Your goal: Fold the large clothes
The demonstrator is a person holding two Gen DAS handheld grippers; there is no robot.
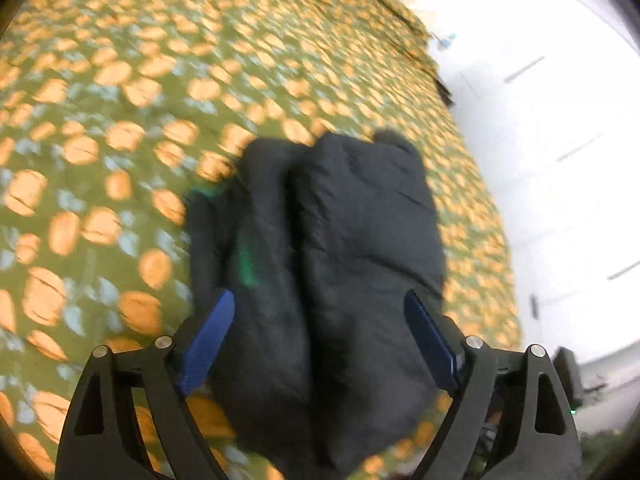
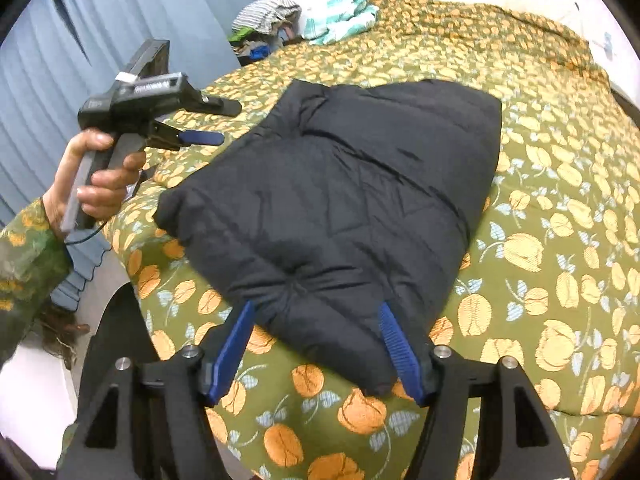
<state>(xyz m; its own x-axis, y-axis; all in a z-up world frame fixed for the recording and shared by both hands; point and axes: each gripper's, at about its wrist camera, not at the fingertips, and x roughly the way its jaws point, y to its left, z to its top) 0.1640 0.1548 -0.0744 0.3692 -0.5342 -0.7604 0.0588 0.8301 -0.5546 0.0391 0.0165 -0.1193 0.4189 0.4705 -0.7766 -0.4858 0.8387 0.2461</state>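
Note:
A black padded jacket (image 2: 340,200) lies folded into a thick bundle on the bed's green cover with orange flowers (image 2: 560,240). My right gripper (image 2: 316,312) stands open over the bundle's near corner, its blue fingers either side of the fabric and not pinching it. My left gripper (image 2: 220,122), held in a hand (image 2: 96,176), hangs open in the air off the jacket's left edge. In the blurred left wrist view the jacket (image 1: 340,240) lies below the open left gripper (image 1: 319,298), with nothing between the blue fingers (image 1: 212,336).
A heap of mixed clothes (image 2: 268,20) and a teal-and-white striped cloth (image 2: 340,16) sit at the bed's far end. A blue-grey curtain (image 2: 80,40) hangs to the left. The bed's near left edge (image 2: 132,264) drops to the floor. White wall panels (image 1: 560,140) stand past the bed.

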